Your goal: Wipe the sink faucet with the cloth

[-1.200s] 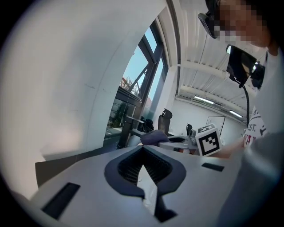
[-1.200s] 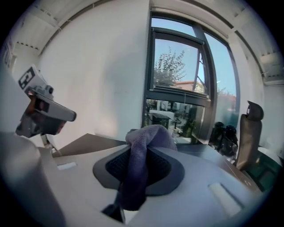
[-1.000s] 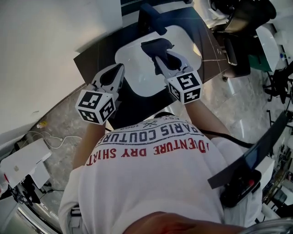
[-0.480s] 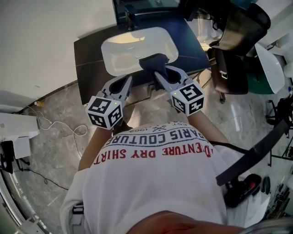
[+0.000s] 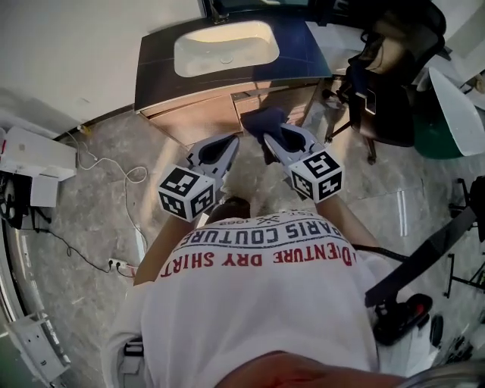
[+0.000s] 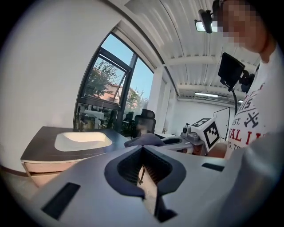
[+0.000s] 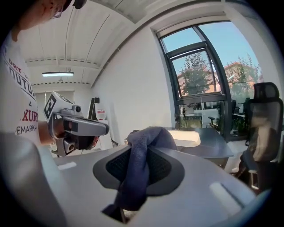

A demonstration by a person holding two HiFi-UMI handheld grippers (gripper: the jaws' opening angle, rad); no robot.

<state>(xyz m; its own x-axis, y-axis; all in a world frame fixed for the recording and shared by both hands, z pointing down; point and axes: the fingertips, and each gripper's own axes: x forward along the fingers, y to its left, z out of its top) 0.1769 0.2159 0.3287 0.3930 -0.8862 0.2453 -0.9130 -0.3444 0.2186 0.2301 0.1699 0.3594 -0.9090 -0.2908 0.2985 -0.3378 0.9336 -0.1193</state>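
1. R gripper [image 7: 133, 177]: jaws clamped on the cloth [image 7: 144, 142], a dark blue-grey fold. It bunches up above the pads and hangs down through the slot.
2. L gripper [image 6: 144, 173]: jaws pressed together, ribbed pads meeting, nothing between them.
3. Both are held side by side, near each other but not touching, tips fwd. They're over the floor in front of the vanity.
4. So the cloth is in mid-air, well apart from the sink [image 5: 184, 57], a pale basin set in a dark countertop [image 5: 155, 68].
5. The faucet [image 5: 217, 9] is prob. the dark shape at the top edge of the head view, behind the basin. It's too cropped to be sure.
6. Writing: the shirt [image 5: 265, 303] reads "PARIS COUTURE" in dark letters and "DRY SHIRT" in red, upside down from the head cam.
7. Room:
   - The wooden cabinet front [image 5: 198, 117] lies just ahead of the tips.
   - The grey stone floor [image 5: 98, 227] is open below and to the left, w/ a white cable [image 5: 130, 176] looping across it.
   - A black office chair [image 5: 383, 76] stands close on the right, by the counter corner.
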